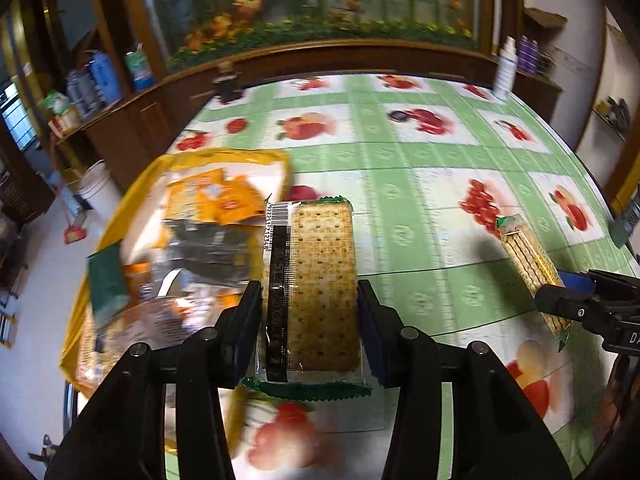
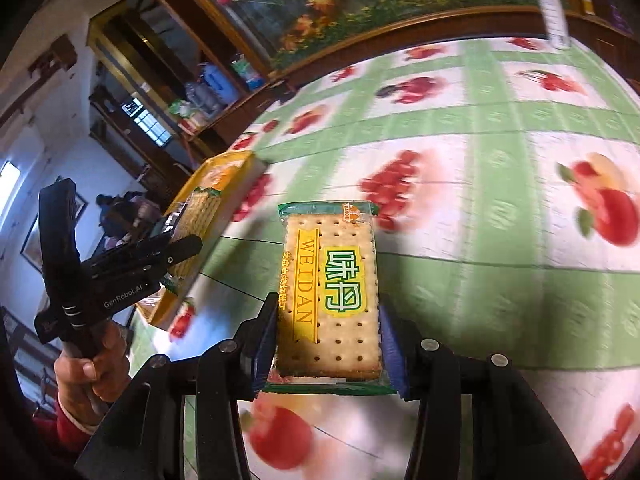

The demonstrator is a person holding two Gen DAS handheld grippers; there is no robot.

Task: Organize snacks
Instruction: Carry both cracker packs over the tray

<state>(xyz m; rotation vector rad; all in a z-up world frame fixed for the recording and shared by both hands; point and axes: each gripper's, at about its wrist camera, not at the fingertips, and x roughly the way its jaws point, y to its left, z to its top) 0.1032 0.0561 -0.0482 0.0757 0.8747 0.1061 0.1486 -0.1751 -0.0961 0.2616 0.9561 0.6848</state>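
The left gripper point(image 1: 310, 308) is pinching a clear-wrapped, green-edged cracker pack point(image 1: 316, 288), barcode side up, above the green fruit-print tablecloth point(image 1: 400, 168), just beside the yellow-rimmed tray of mixed snack packets point(image 1: 180, 224). The right gripper point(image 2: 328, 340) is clamping a second cracker pack with a yellow and green "WEIDAN" label point(image 2: 332, 292) over the same cloth, well right of the tray.

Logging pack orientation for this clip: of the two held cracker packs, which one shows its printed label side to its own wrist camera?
The right gripper's cracker pack, with its green-and-yellow label; the left gripper's pack shows barcode and seam.
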